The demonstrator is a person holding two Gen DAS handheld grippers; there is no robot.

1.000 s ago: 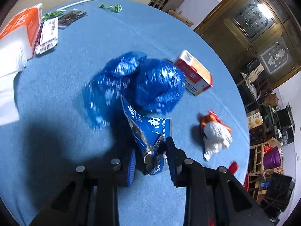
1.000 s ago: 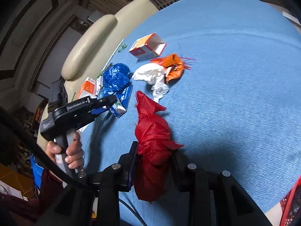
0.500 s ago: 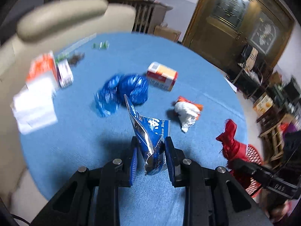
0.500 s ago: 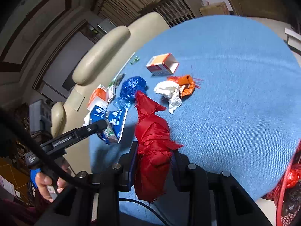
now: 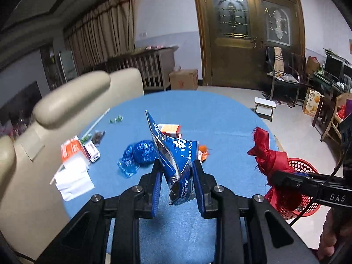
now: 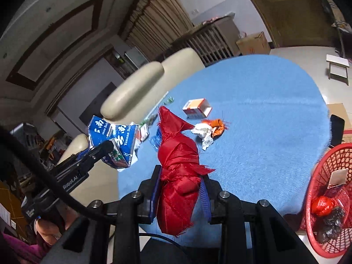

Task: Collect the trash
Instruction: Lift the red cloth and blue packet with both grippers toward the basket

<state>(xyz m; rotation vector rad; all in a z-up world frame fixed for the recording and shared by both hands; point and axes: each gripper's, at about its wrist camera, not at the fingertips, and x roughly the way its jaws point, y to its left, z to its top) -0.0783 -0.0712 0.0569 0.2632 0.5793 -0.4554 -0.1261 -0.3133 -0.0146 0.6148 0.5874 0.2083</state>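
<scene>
Since the earlier frames both hand-held grippers have risen from the blue desk (image 5: 220, 118), which now lies farther below, with the room's door in view. The left hand-held gripper (image 5: 177, 187) is clamped on a crumpled blue foil wrapper (image 5: 176, 154), held upright at lower centre of the left view. The right hand-held gripper (image 6: 180, 195) is clamped on a red cloth bundle (image 6: 178, 167), lower centre of the right view. Left on the desk: a blue plastic bag (image 5: 140, 154), an orange-and-white box (image 6: 197, 107), and a white and orange wad (image 6: 209, 131). A red mesh basket (image 6: 316, 198) holding scraps stands at lower right, beside the desk.
</scene>
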